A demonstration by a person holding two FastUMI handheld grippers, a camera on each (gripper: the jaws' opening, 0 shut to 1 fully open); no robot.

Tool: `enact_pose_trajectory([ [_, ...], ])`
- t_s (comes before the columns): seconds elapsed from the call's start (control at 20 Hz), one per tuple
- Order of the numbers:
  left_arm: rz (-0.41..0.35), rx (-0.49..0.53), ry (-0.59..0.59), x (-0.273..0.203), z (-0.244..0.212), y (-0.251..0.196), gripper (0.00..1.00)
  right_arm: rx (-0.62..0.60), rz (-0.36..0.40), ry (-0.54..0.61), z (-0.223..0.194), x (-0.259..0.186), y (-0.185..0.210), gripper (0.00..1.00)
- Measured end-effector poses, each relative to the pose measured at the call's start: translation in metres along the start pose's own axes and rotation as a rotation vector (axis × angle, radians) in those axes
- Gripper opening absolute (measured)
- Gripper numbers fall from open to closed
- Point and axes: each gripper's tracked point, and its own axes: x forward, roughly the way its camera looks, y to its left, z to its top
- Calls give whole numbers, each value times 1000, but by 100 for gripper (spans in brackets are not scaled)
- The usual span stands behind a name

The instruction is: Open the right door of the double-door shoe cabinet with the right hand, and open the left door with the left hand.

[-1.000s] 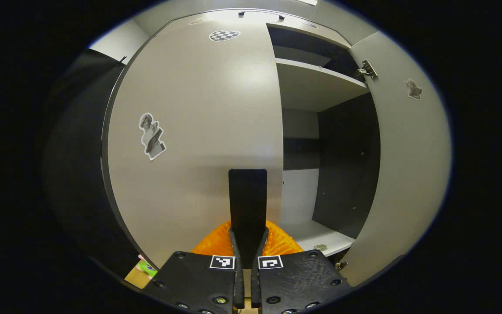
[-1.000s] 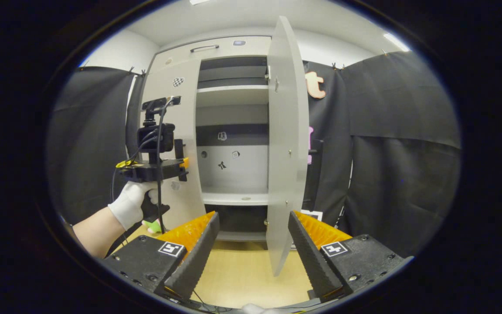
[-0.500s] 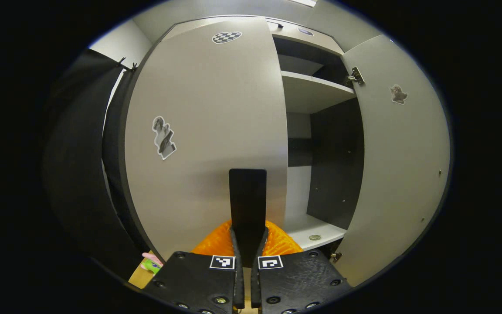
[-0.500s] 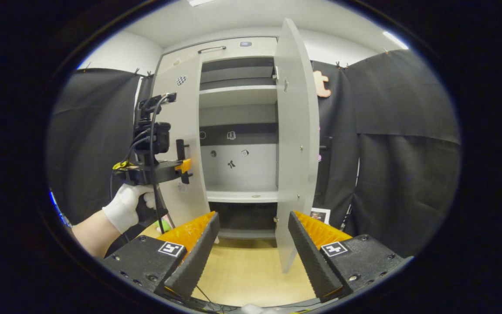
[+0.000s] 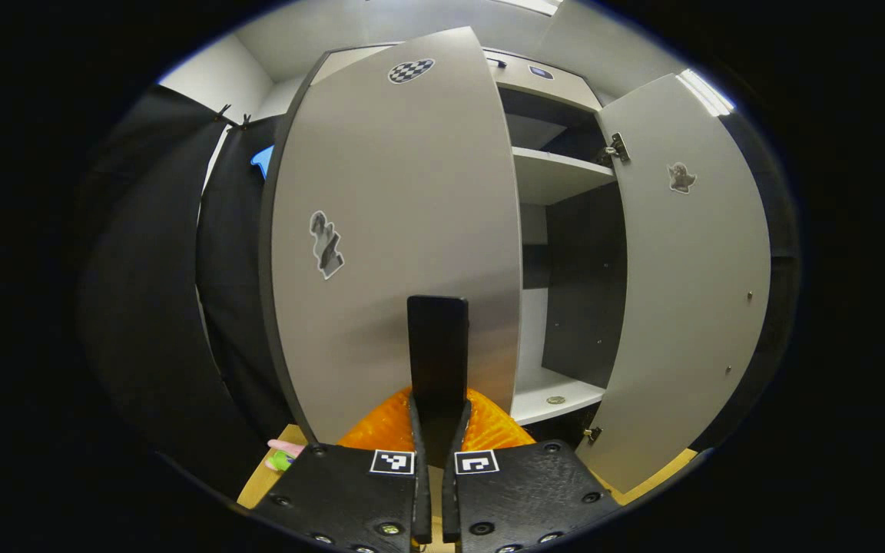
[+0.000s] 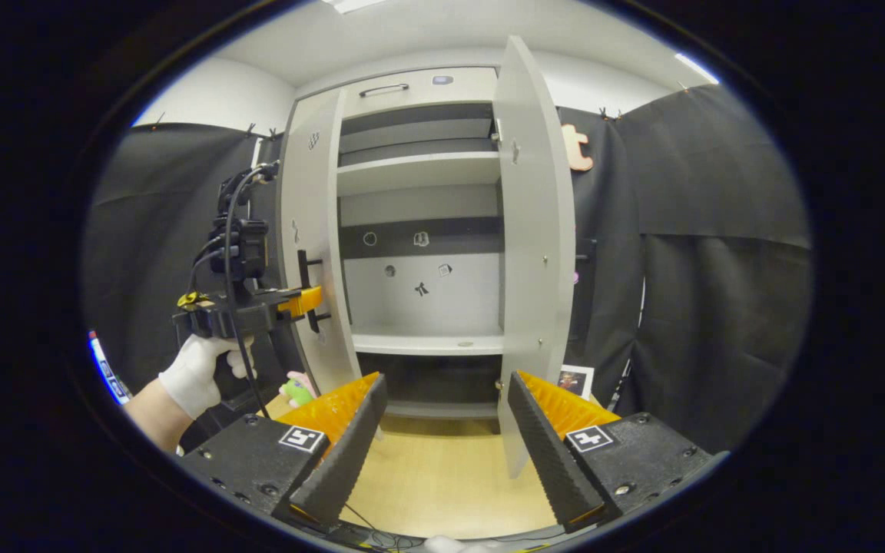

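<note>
We find the left door (image 5: 396, 230) partly swung out from the cabinet (image 6: 419, 84), its front face turned toward the left gripper's camera. The left gripper (image 5: 437, 361) has its jaws pressed together on the door's handle (image 5: 437, 346), the dark upright bar between the fingers; that pinch is what lets the pull travel into the door. In the right gripper view, we see this same gripper (image 6: 300, 296) at the door's free edge, held by a gloved hand (image 6: 197, 372).

The right door (image 6: 535, 253) stands wide open, edge-on to the right gripper's camera, so its half of the task looks finished. The right gripper (image 6: 446, 430) hangs back from it with jaws spread and nothing between them, well apart from the door.

Against the frames from a second ago, the left door has swung further out: more of the shelves (image 6: 427, 342) shows between the two doors, and dark cloth (image 5: 227, 269) now appears beyond the hinge side.
</note>
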Motion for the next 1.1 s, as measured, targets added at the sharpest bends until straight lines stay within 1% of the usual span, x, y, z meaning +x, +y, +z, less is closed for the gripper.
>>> enact_pose_trajectory([
  [0.2,30,-2,-10,-13,0,10,5,-7,15,-5,-4,-14,10,99],
  [0.4,52,0,-13,-25,0,21,5,-9,34,3,-6,-13,15,99],
  [0.7,85,22,-28,-38,-1,38,4,-17,78,20,-12,-9,34,99],
  [0.95,108,16,-30,-43,-3,48,4,-14,95,25,-13,-6,39,99],
  [1.0,115,17,-34,-45,-4,49,4,-13,97,25,-13,-6,40,97],
  [1.1,127,29,-35,-47,-4,55,4,-14,101,27,-13,-6,41,99],
])
